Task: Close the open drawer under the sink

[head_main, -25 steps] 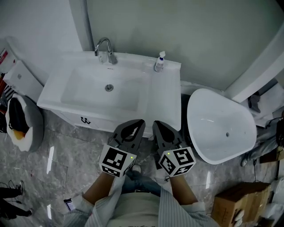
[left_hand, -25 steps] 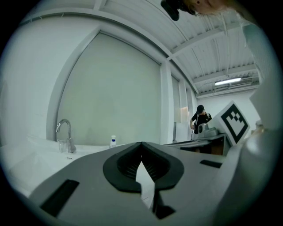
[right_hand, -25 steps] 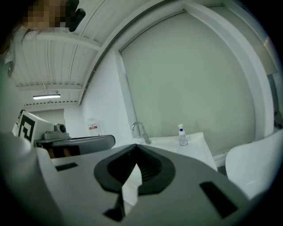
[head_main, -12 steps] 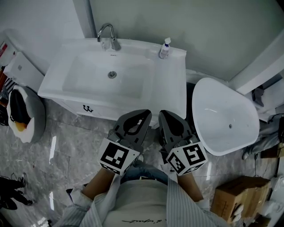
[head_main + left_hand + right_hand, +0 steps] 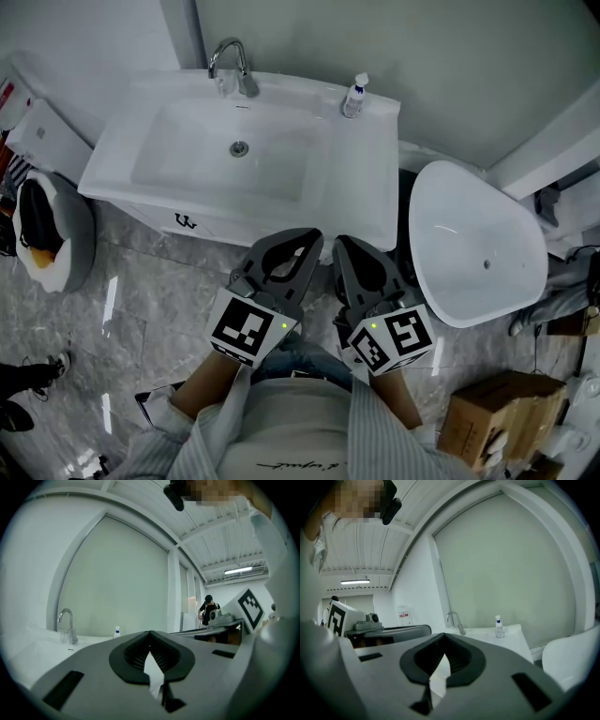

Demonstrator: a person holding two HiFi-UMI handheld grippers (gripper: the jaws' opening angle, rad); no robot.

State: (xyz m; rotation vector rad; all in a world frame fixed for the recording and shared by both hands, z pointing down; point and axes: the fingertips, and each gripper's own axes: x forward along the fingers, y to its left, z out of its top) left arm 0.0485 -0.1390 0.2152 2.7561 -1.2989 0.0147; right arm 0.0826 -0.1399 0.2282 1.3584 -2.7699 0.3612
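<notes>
Left gripper [image 5: 309, 238] and right gripper [image 5: 343, 246], jaws pressed together and empty, hover near the sink [image 5: 359, 178], clear of the drawer front [image 5: 223, 232] under its near edge; closing push looks not yet made.

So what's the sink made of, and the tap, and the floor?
The sink looks like white glazed ceramic: smooth, glossy and moulded in one piece, with soft reflections. The tap looks like polished metal, probably chrome-plated, since it is silvery and mirror-bright. The floor seems to be polished marble or marble-look tile, with grey veins and shiny light streaks. I can't tell which.
</notes>
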